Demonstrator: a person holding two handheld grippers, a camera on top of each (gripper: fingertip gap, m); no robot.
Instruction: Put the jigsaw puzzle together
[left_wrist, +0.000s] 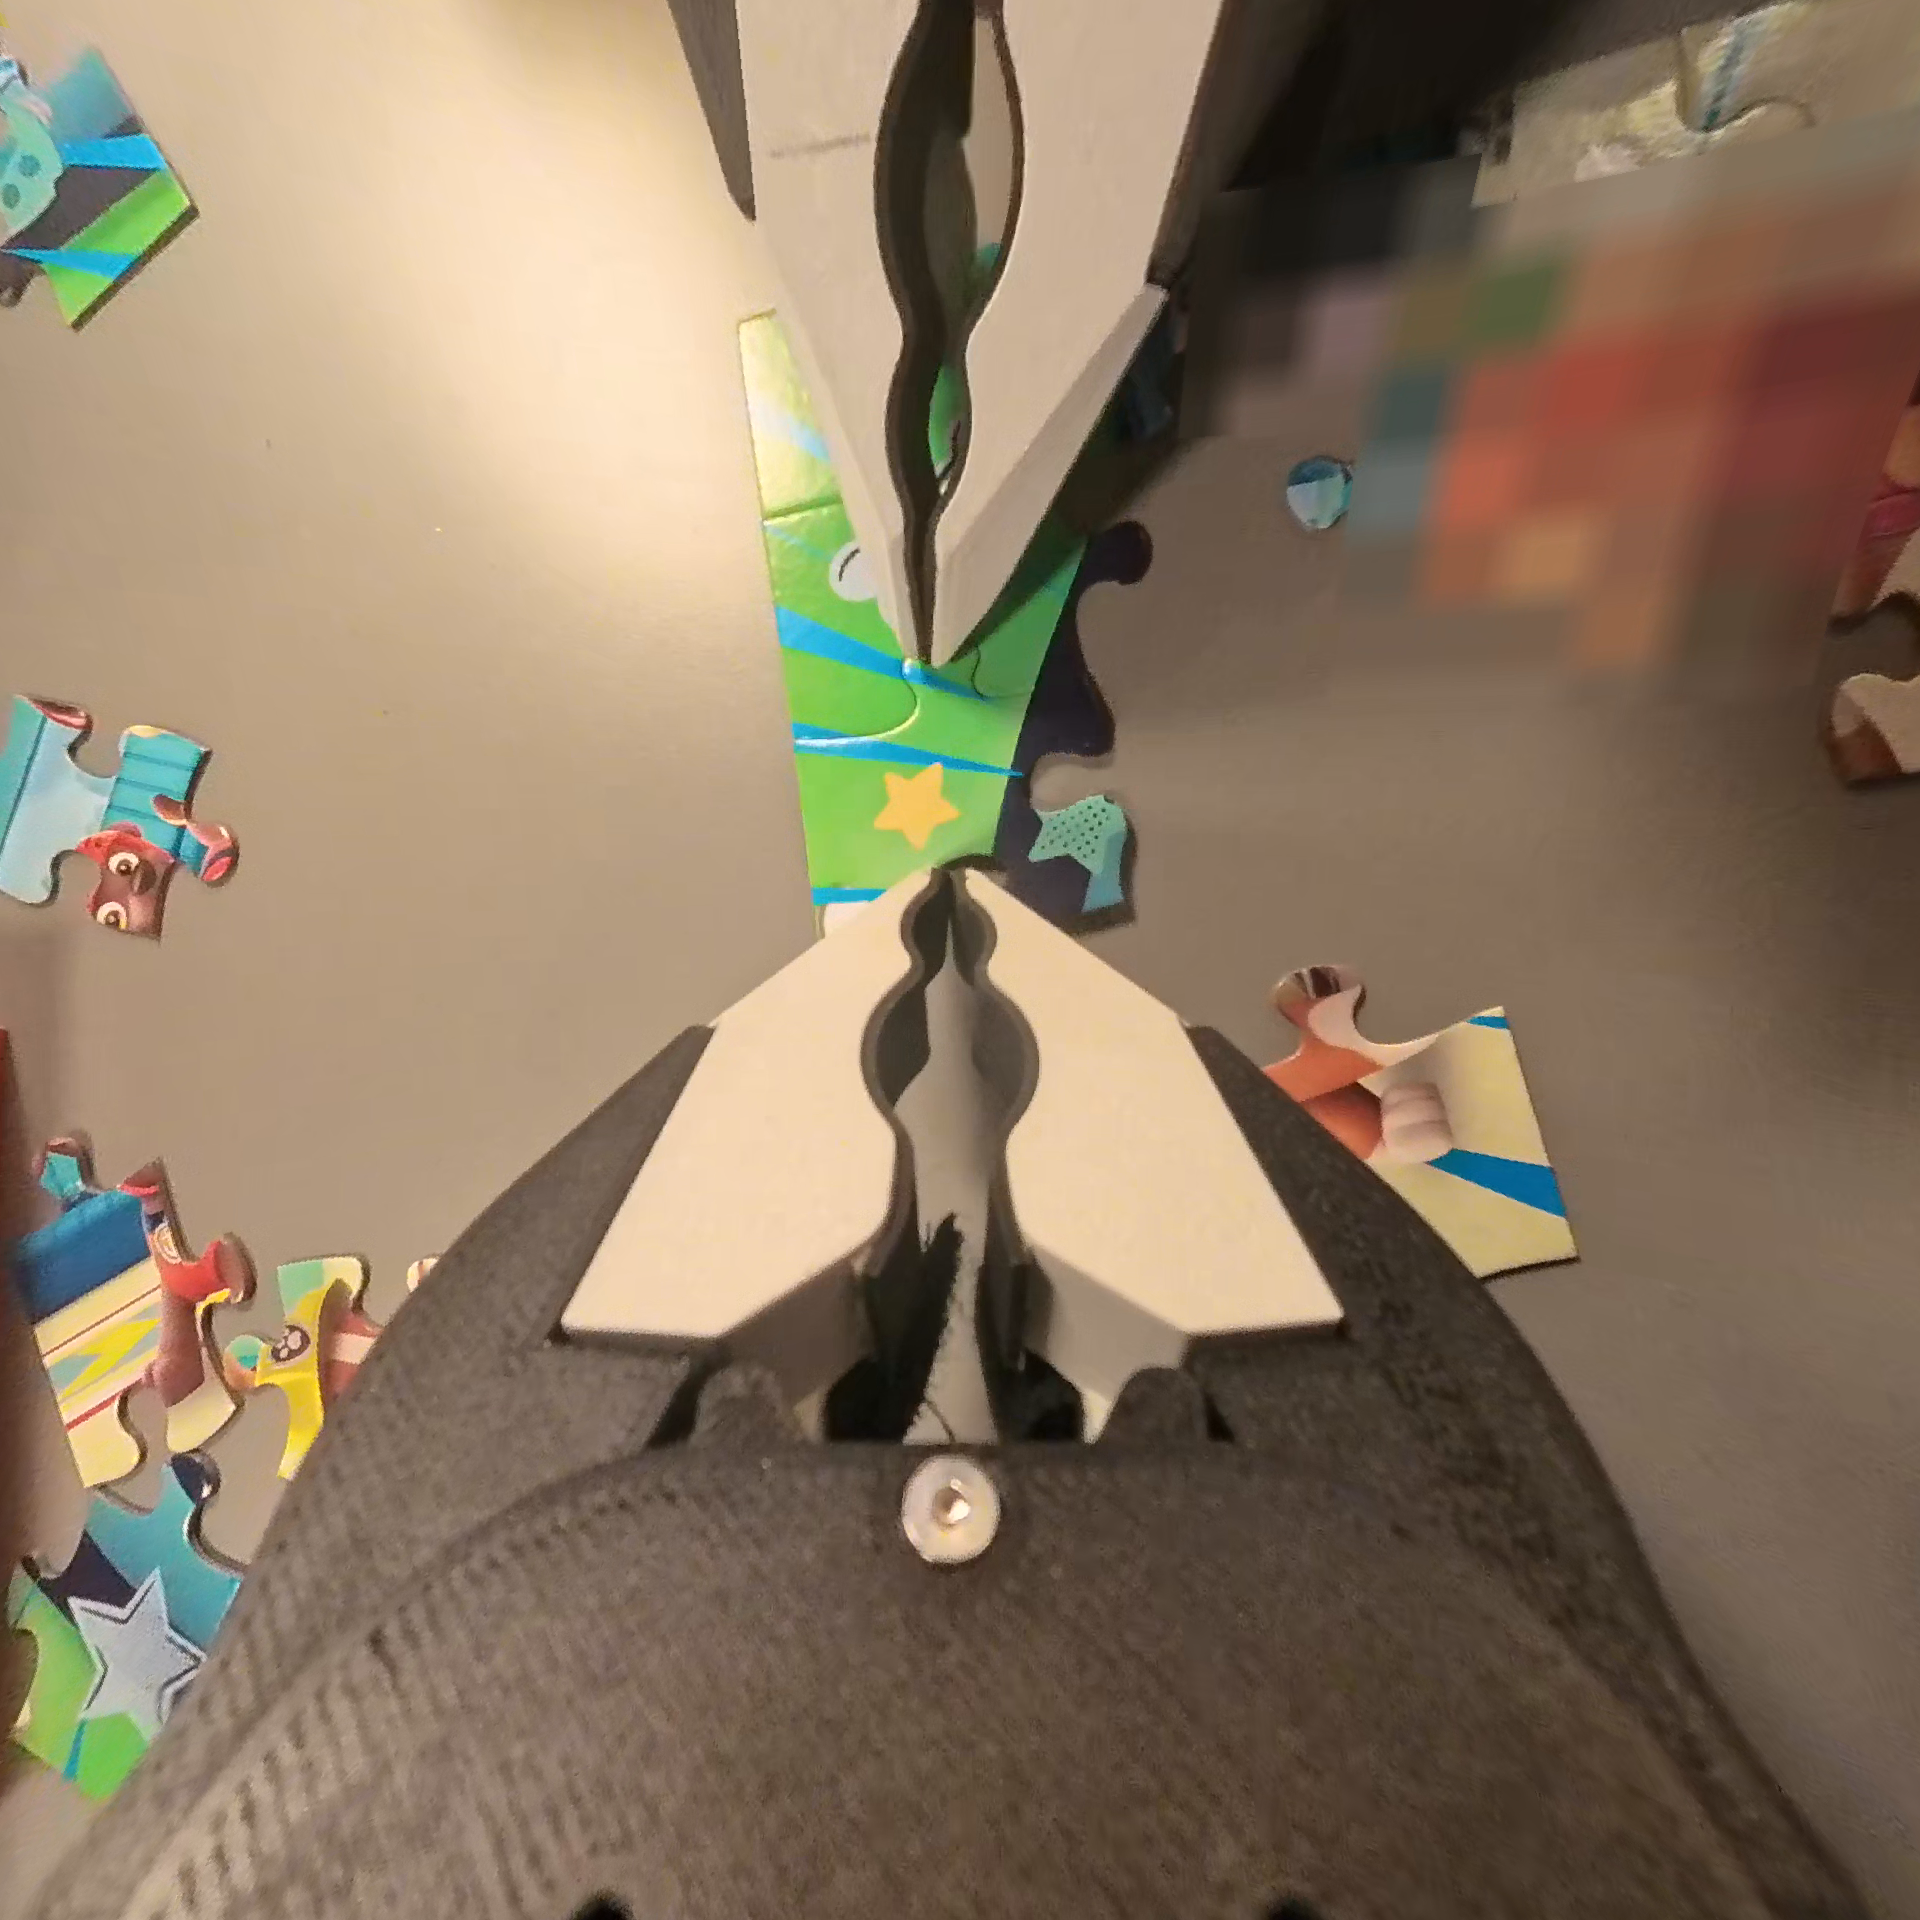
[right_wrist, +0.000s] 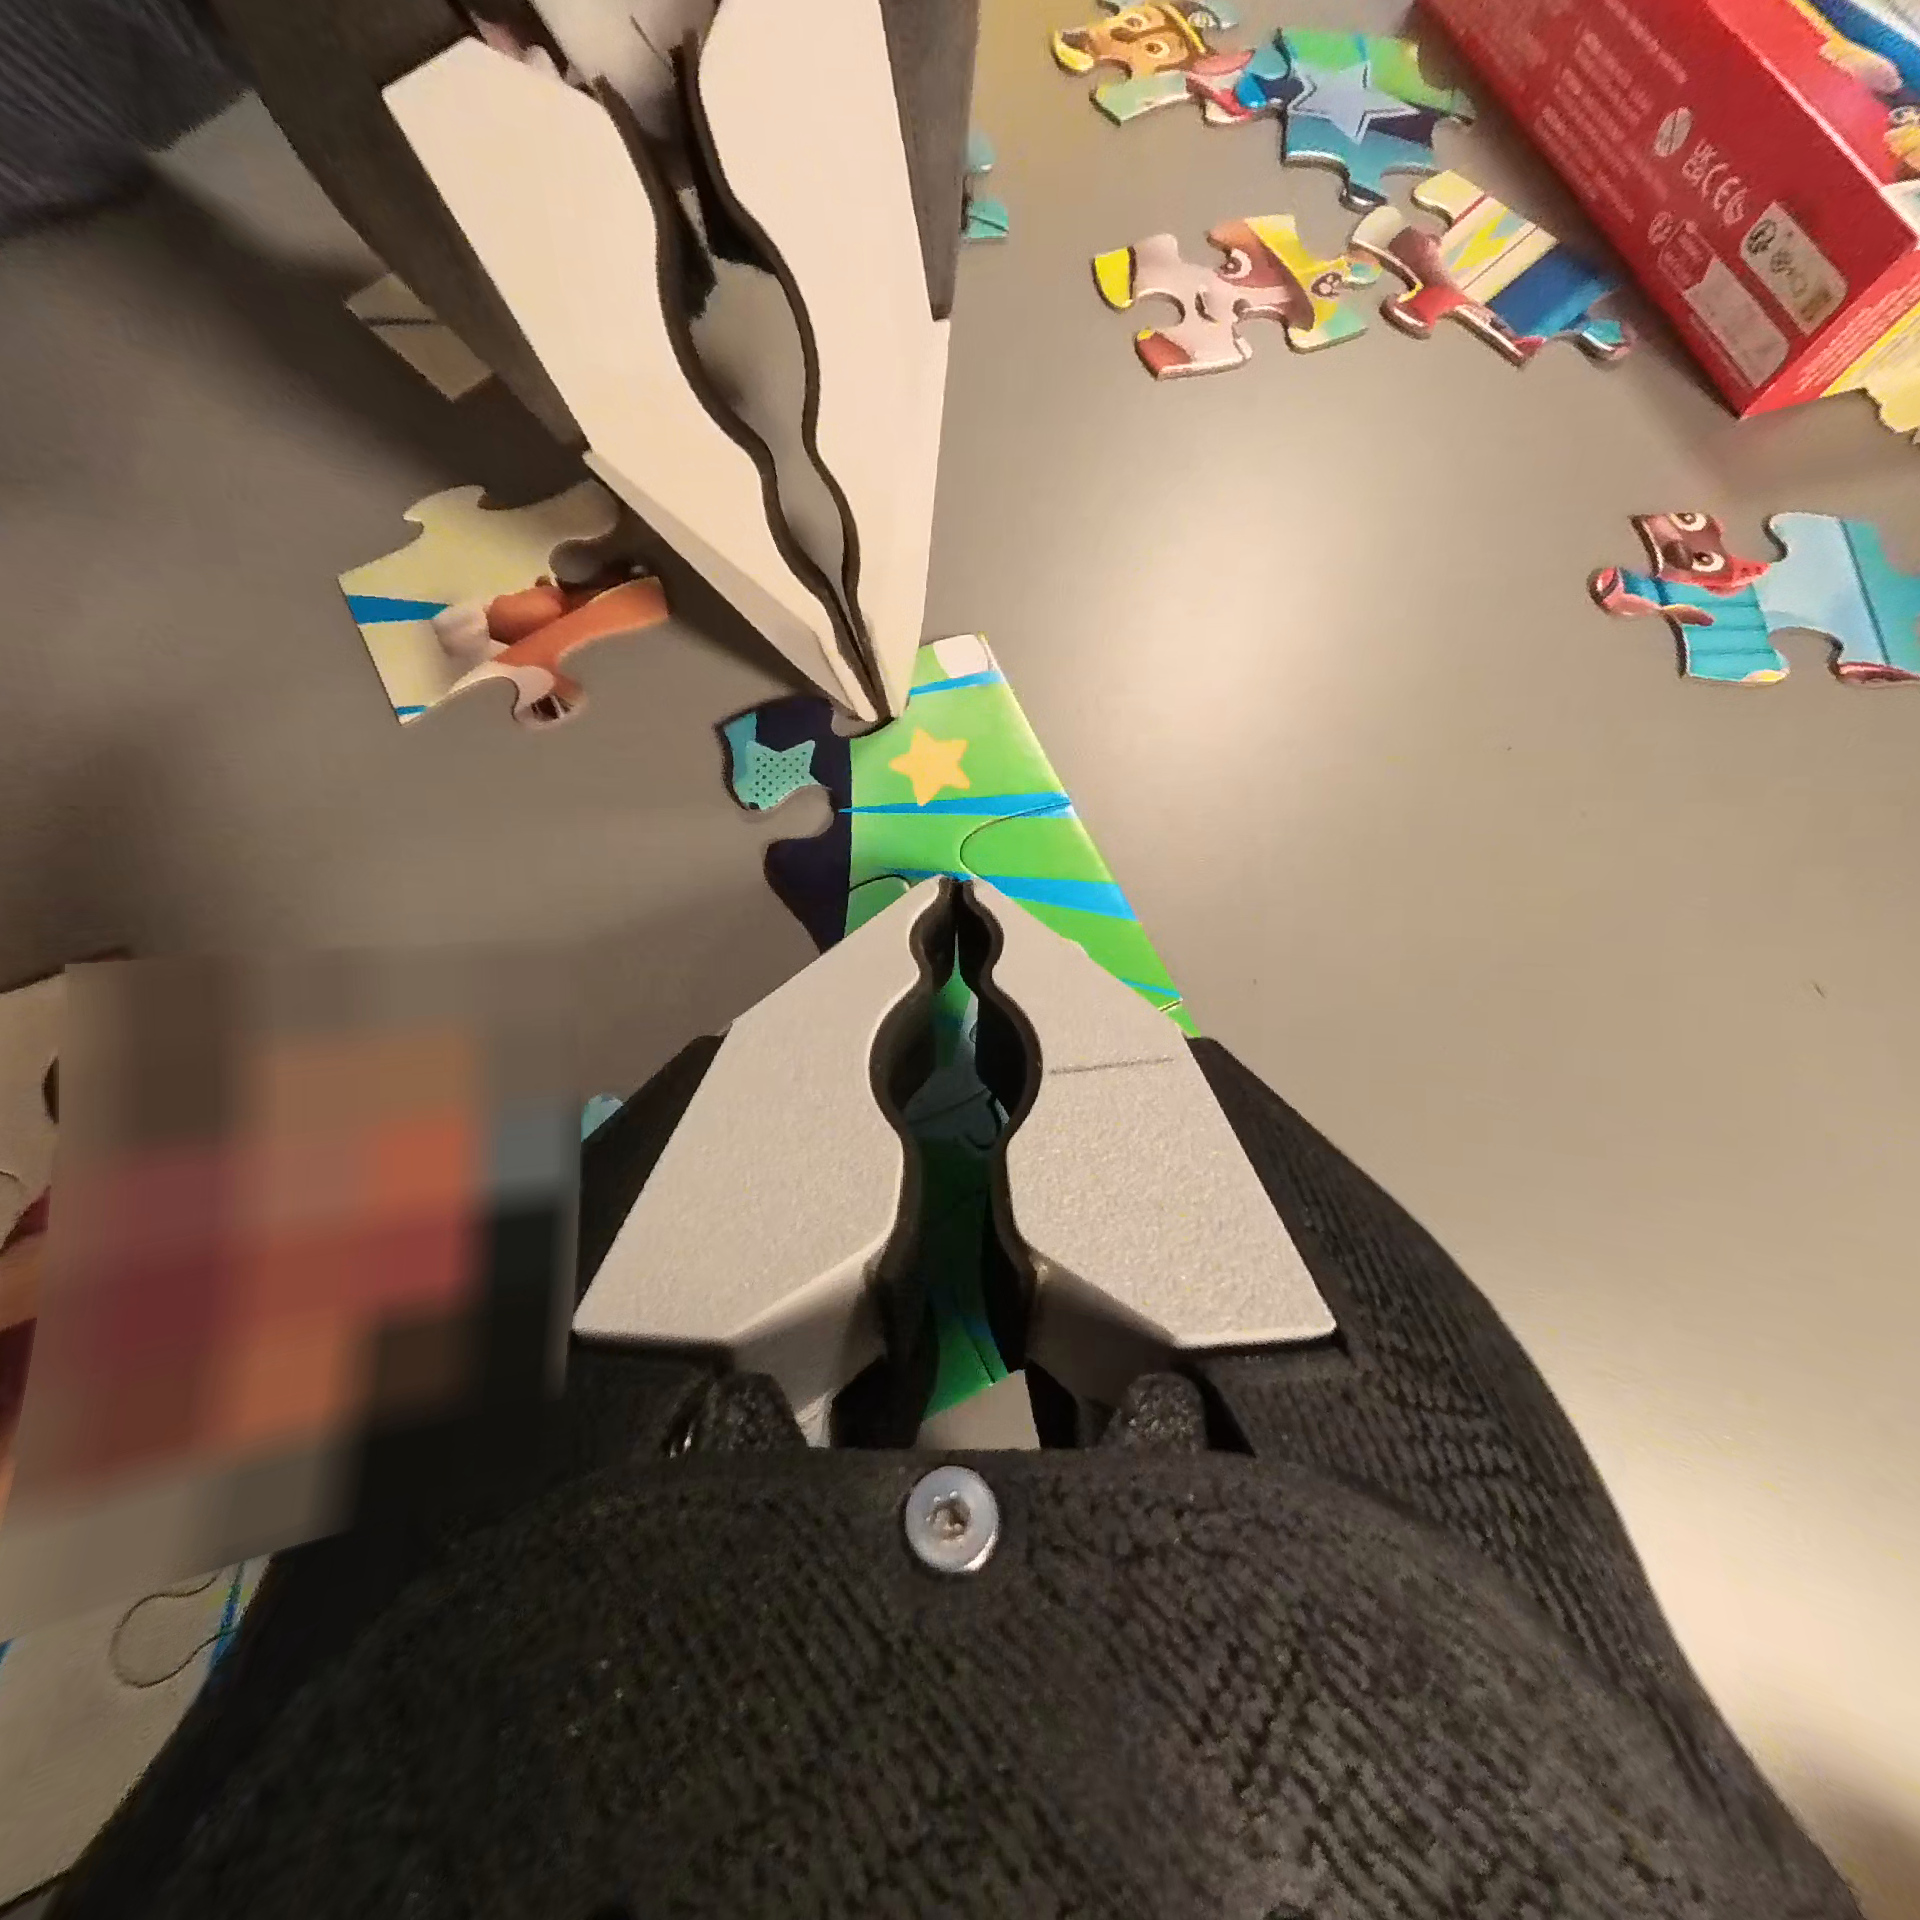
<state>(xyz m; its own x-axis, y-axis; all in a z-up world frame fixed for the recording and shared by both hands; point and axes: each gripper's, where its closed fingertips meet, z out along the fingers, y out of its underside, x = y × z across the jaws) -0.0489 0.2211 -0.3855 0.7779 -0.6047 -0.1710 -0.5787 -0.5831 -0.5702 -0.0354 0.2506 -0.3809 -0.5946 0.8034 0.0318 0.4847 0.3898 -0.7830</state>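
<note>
Both claws are closed, their wavy pads together with nothing between them, and both point down at the same strip of joined green jigsaw pieces (left_wrist: 914, 748) lying flat on the grey table (left_wrist: 468, 520).

The left claw (left_wrist: 951, 878) has its tips over the near end of the strip, just by the yellow star (left_wrist: 914, 802). The right claw (left_wrist: 925, 649) comes in from the opposite side and sets its tips on the strip farther along, close to a seam between two pieces. In the right wrist view the same holds in mirror: the right claw (right_wrist: 954, 885) over a blue stripe, the left claw (right_wrist: 868, 712) touching down at the edge beside the star (right_wrist: 928, 766). Whether either tip presses hard or merely rests cannot be told.

The strip's long axis runs straight from one claw to the other, so the two tips stand at points along its length, facing each other. A dark blue tabbed edge with a teal star (left_wrist: 1075, 842) sticks out on one long side.

The strip shows at least three interlocked pieces. Around it, one loose cream piece with an orange figure (left_wrist: 1423, 1132) lies near the left claw; about six more loose or paired pieces (right_wrist: 1299, 281) are scattered farther off, and one red box (right_wrist: 1704, 187) stands at the table's far side.
</note>
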